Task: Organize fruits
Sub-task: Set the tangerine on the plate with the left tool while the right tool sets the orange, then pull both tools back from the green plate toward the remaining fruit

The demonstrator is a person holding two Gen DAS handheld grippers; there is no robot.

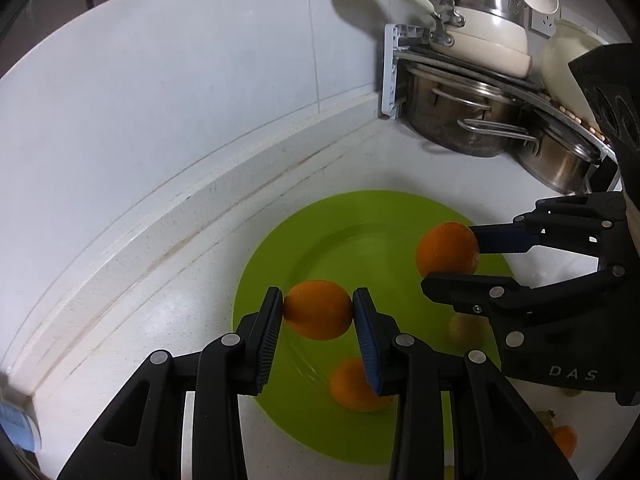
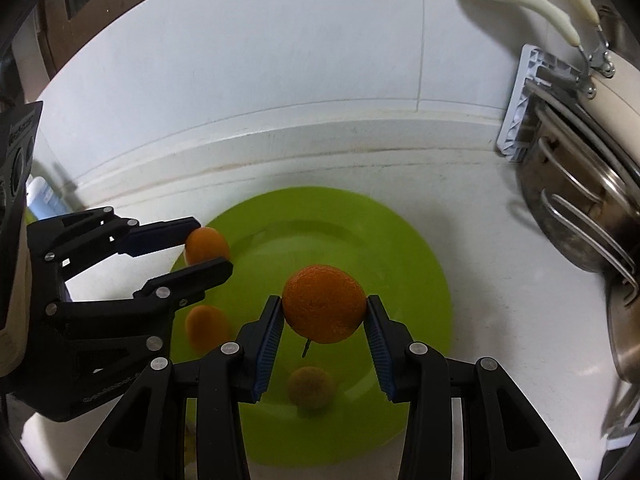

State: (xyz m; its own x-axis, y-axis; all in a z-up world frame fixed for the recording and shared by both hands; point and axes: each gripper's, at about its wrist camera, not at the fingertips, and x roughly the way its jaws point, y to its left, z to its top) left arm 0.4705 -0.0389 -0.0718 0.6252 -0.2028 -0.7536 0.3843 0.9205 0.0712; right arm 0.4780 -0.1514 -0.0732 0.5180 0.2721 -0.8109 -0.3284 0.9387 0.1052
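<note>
Right now each gripper carries one orange above the green plate (image 1: 280,400), which lies flat on the white counter (image 1: 180,300) close to the raised ledge at the foot of the tiled wall. The left gripper (image 1: 318,312) has its jaws closed on a smooth orange (image 1: 318,310), the blue ribbed pads pressing its two sides, and the fruit hangs clear of the plate near the plate's left half. The right gripper (image 2: 325,312) likewise clamps a larger, pebbly-skinned orange (image 2: 324,304) between its pads, over the plate's middle; a small dark stem pokes out below it. From the left wrist view the right gripper comes in from the right side with its fruit held over the far right part of the plate. Two blurred fruits already rest on the plate: another orange one (image 1: 352,388) under the left gripper, and a duller, yellowish-brown one (image 2: 311,386) under the right gripper. A further orange fruit (image 1: 565,440) lies on the counter off the plate's right edge, partly hidden. In the far right corner stands a rack (image 1: 390,76) stacked with steel pots (image 1: 460,120) and cream-handled pans (image 1: 480,36).
</note>
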